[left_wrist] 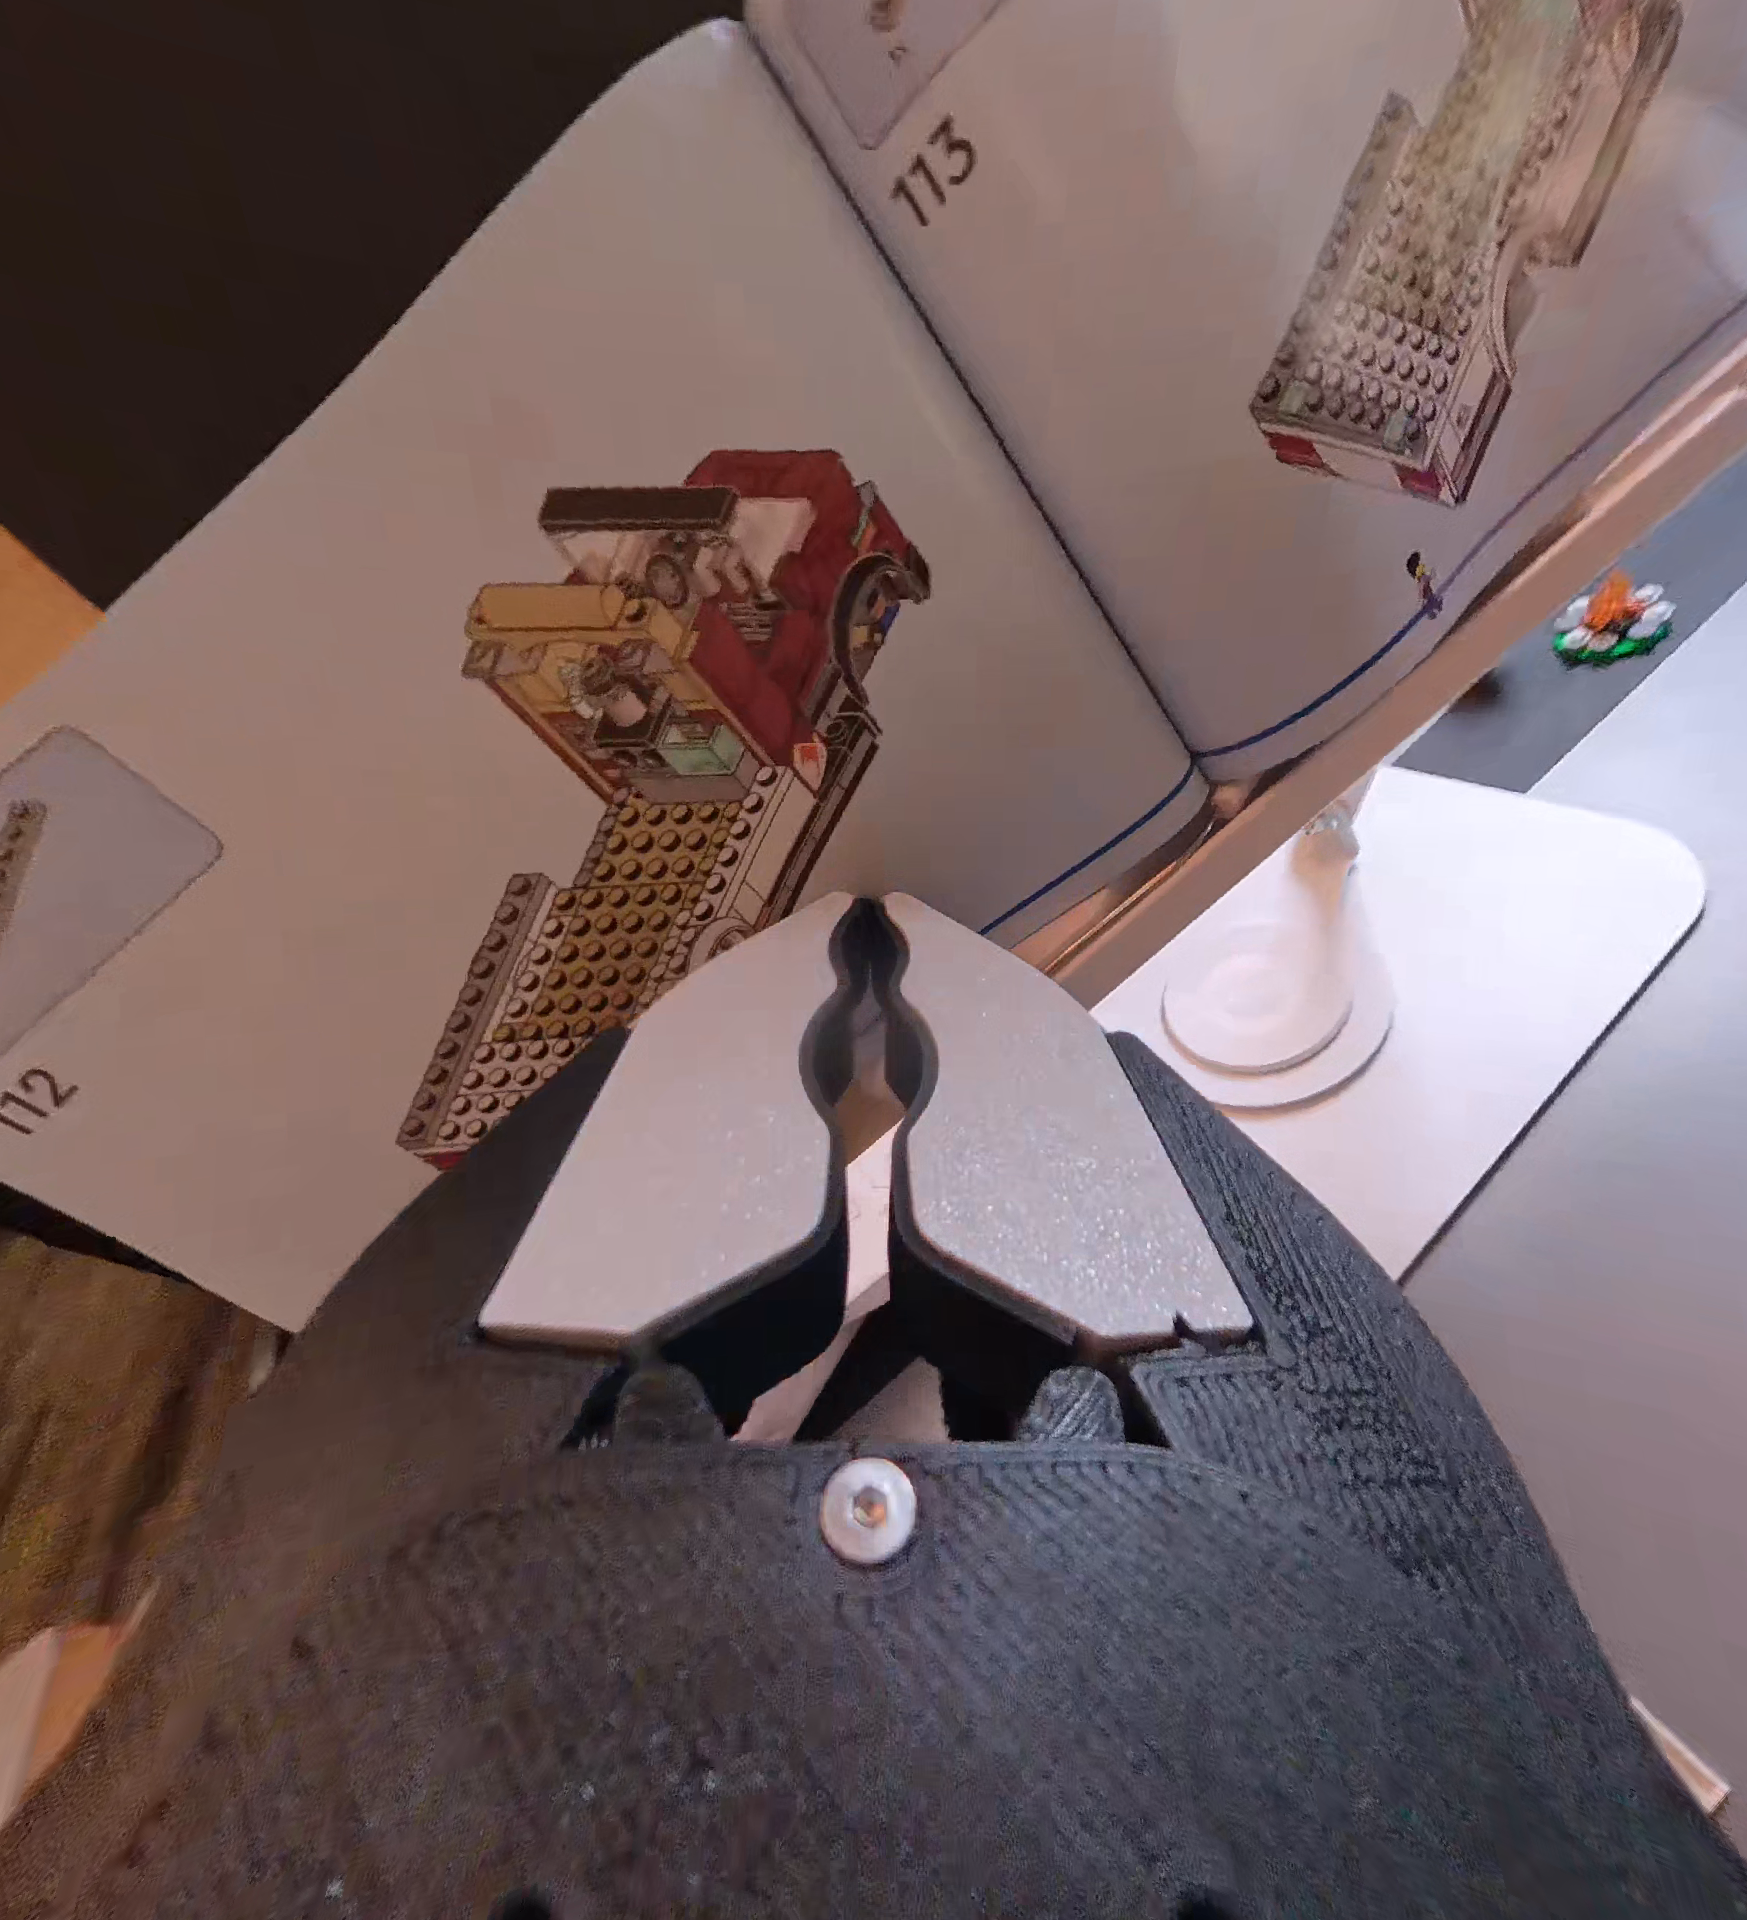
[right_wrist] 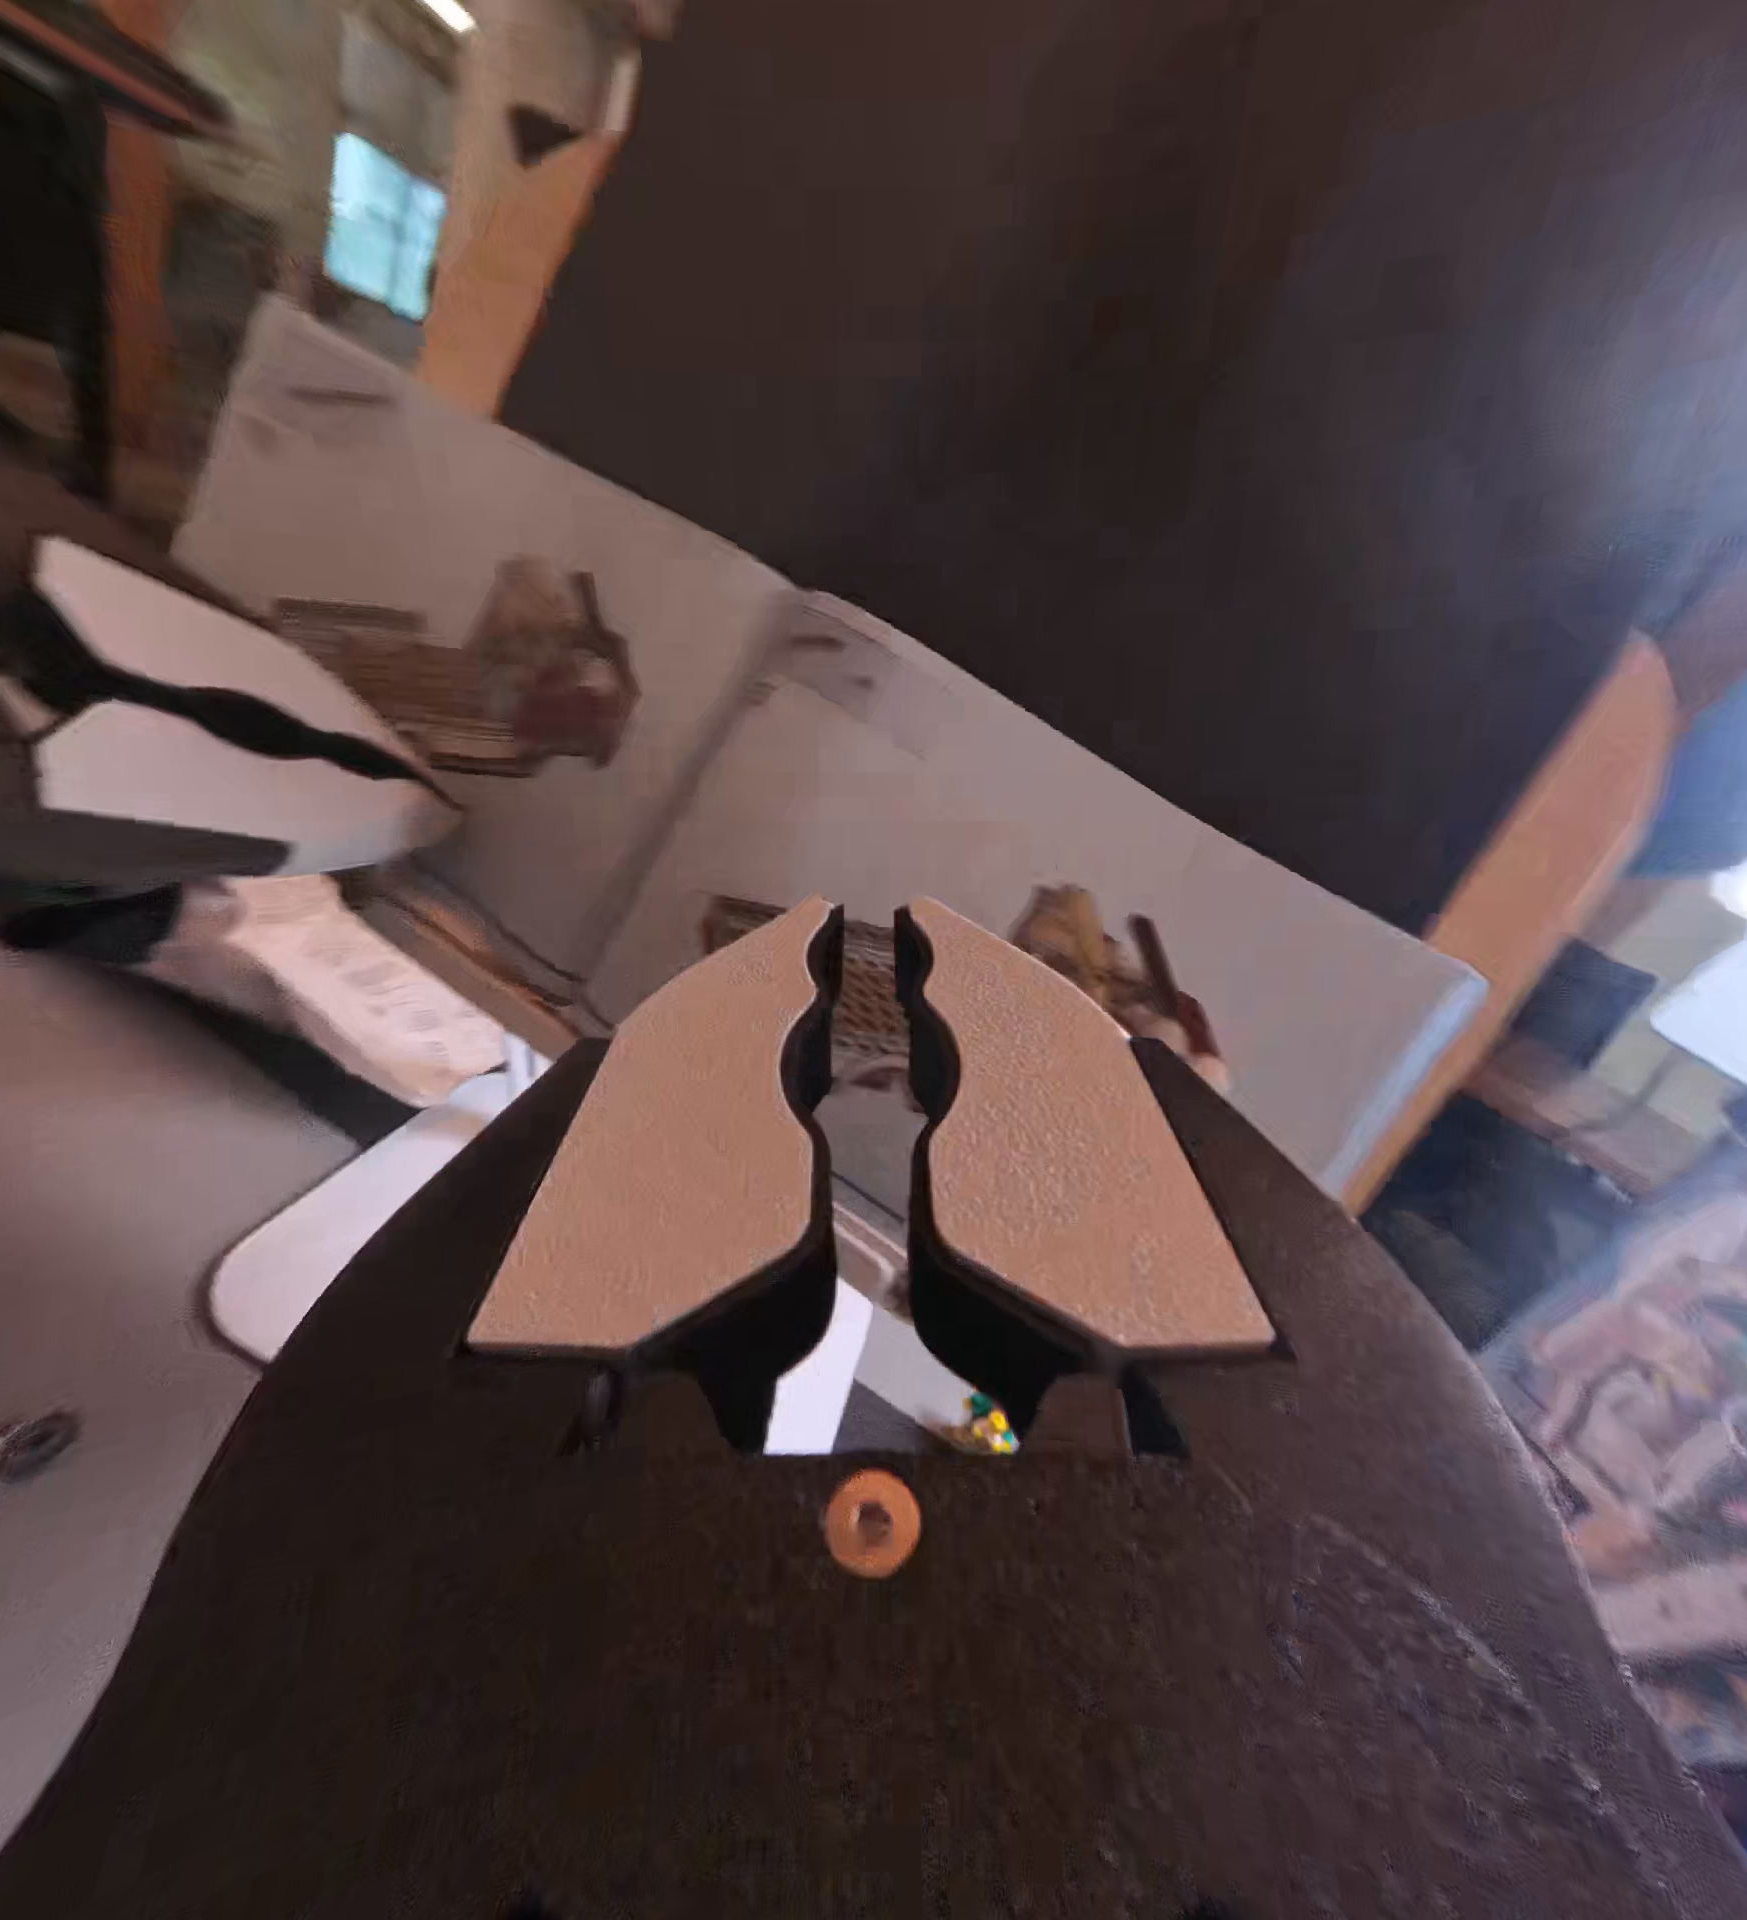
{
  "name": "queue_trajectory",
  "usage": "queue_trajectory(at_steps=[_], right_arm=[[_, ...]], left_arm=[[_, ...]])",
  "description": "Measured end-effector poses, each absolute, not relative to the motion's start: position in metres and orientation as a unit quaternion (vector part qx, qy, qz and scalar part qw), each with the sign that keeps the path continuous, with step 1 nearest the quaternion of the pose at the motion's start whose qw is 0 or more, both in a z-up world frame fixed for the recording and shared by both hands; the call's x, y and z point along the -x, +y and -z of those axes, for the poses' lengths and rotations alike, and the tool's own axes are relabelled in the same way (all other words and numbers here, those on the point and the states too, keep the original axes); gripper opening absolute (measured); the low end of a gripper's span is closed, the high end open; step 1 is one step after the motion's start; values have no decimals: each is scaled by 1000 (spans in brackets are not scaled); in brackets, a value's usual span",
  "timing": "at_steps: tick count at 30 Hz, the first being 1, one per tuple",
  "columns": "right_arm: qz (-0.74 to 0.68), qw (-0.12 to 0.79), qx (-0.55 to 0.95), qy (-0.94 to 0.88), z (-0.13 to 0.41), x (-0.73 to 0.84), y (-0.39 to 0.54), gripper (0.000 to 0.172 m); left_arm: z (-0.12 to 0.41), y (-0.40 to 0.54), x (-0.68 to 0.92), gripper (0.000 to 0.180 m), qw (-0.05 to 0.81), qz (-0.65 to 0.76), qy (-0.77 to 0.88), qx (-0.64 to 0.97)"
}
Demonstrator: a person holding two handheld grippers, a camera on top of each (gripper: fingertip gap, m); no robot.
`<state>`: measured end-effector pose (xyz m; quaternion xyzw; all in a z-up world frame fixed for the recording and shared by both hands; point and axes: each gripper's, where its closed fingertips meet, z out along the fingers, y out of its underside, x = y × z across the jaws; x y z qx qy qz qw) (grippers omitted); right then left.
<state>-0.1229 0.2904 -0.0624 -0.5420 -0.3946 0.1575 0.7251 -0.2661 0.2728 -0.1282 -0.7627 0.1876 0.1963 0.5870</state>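
We noted the left tongs (left_wrist: 874, 909) together, bare, just before the booklet's (left_wrist: 349, 790) left page, right tongs (right_wrist: 869, 914) slightly apart, empty, facing its right page.

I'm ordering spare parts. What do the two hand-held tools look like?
Both match: the left tool and right tool each have a rough black printed body, two pale flat-topped fingers with wavy black inner edges, and one round screw below the fingers. No cables show.
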Motion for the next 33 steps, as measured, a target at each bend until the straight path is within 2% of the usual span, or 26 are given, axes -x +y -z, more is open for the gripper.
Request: queue_trajectory(at_steps=[1,3,5,9,12,15,18,23,24,28,33], right_arm=[[-157,708,531,-439,64,143,278,10],[-148,653,544,-505,79,179,268,23],[-134,625,553,-534,92,206,267,24],[-67,635,544,-543,104,228,279,13],[-82,640,558,-522,102,227,287,0],[-93,638,560,-520,101,227,289,1],[-106,629,558,-530,105,224,283,13],[-94,620,599,-498,119,177,287,22],[-81,620,607,-490,124,166,291,23],[-74,582,664,-463,149,139,312,42],[-113,569,665,-471,150,138,318,45]], left_arm=[[127,272,267,0,599,-178,175,761],[126,269,273,0,619,-144,144,759],[127,264,284,0,630,-120,113,759],[132,244,317,0,647,-69,33,758],[135,228,337,0,668,-31,-23,743],[140,221,348,0,683,-4,-62,728],[148,223,352,0,680,6,-72,730],[150,226,351,1,683,2,-59,728],[150,227,351,5,683,1,-59,728],[151,229,351,6,683,4,-66,727],[151,227,347,5,682,-7,-64,728]])
